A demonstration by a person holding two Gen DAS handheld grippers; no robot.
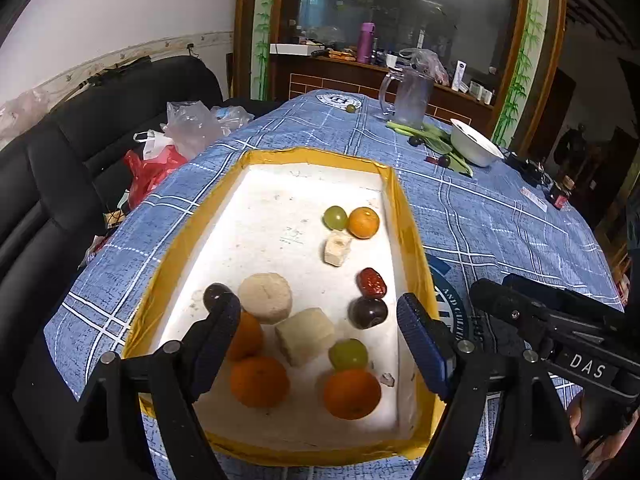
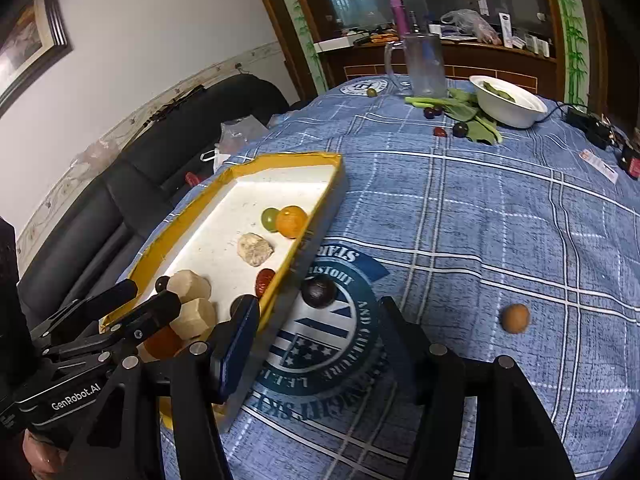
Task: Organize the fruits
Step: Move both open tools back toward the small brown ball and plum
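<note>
My left gripper [image 1: 318,330] hangs wide open over the near end of the shallow yellow-rimmed white tray [image 1: 408,224], holding nothing. Between its fingers lie two pale beige pastry blocks [image 1: 266,297], a green grape [image 1: 348,354] and a dark purple plum [image 1: 368,312]; just below them sit two orange tangerines [image 1: 352,393], with a third tangerine half hidden behind my left finger. A second dark plum [image 1: 214,294] peeks above that finger's tip. Ahead of the gripper, beside the tray's right wall, lie a red wrinkled date [image 1: 371,282], a small pale crumbly chunk [image 1: 337,247], and farther on a green grape touching a small orange tangerine [image 1: 363,222].

My right gripper [image 2: 316,344] is also spread wide and empty, hovering over the blue plaid tablecloth of the desk [image 2: 460,208], just right of the tray. A dark brown round fruit [image 2: 319,291] rests on the cloth just ahead of the gap between its fingers, close to the tray's outer wall. A brown-orange round fruit [image 2: 515,318] lies on the cloth to the right of the gripper, well apart. Far ahead stand a clear plastic pitcher [image 2: 426,65] and a white bowl [image 2: 508,106], with green leafy stalks [image 2: 460,104] and small dark fruits beside them.
</note>
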